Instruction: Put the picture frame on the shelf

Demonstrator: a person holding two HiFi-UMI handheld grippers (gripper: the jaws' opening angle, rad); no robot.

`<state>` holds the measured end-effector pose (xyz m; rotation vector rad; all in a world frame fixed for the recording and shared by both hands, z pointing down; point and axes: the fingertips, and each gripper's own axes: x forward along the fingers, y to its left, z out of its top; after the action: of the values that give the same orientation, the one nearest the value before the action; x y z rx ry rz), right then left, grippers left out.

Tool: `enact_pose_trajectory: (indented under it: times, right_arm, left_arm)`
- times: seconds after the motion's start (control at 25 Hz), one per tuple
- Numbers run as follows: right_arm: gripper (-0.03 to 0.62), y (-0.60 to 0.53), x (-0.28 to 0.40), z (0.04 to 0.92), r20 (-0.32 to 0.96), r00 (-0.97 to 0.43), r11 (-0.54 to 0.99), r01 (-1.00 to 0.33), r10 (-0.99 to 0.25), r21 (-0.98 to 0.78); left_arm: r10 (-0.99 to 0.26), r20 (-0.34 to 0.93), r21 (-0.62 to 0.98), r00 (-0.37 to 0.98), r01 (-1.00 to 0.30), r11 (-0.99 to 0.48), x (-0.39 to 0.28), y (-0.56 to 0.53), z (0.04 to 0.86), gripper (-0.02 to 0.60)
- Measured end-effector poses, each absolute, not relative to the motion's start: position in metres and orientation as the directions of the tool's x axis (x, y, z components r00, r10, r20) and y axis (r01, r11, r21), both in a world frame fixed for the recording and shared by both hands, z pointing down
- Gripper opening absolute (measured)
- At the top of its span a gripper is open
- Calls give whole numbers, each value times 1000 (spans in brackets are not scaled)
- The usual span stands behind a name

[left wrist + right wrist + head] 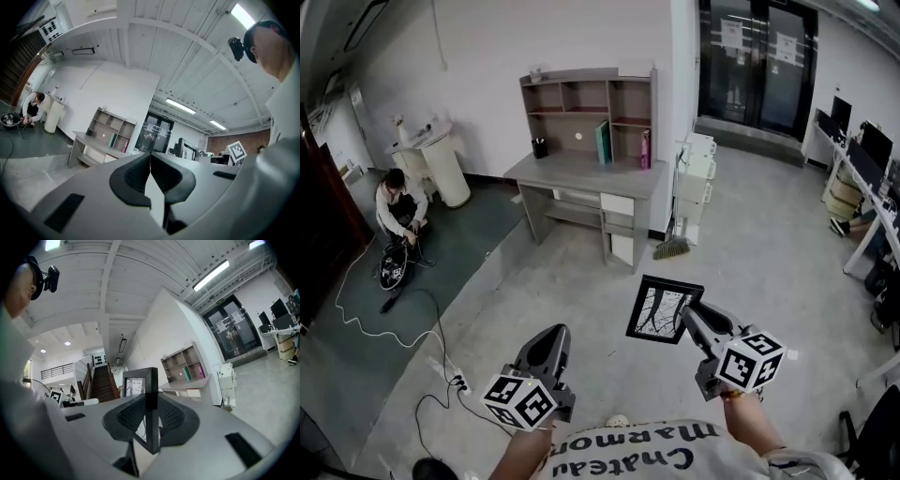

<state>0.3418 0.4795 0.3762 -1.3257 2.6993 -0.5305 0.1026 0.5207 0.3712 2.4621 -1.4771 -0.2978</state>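
Observation:
A black picture frame (664, 308) with a branch drawing hangs above the floor, and my right gripper (686, 313) is shut on its right edge. In the right gripper view the frame (149, 399) stands edge-on between the dark pads. My left gripper (551, 349) is lower left, jaws together with nothing in them; its tips (150, 159) meet in the left gripper view. The grey shelf unit (591, 114) stands on a desk (581, 178) against the far wall, well ahead of both grippers.
A person (399, 208) crouches at the left by a round object and cables (389, 323) trailing over the floor. A white cabinet (697, 183) and a broom (673, 246) stand right of the desk. Office desks (862, 178) line the right wall.

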Motion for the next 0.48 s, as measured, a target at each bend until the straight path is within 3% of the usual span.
enact_pose_trajectory:
  times: [0.48]
  right_arm:
    - [85,377,275,336,-14,-655,621,-709,-756,-335]
  left_arm:
    - [-915,-42,251,401,-882,-398,28,418,354,18]
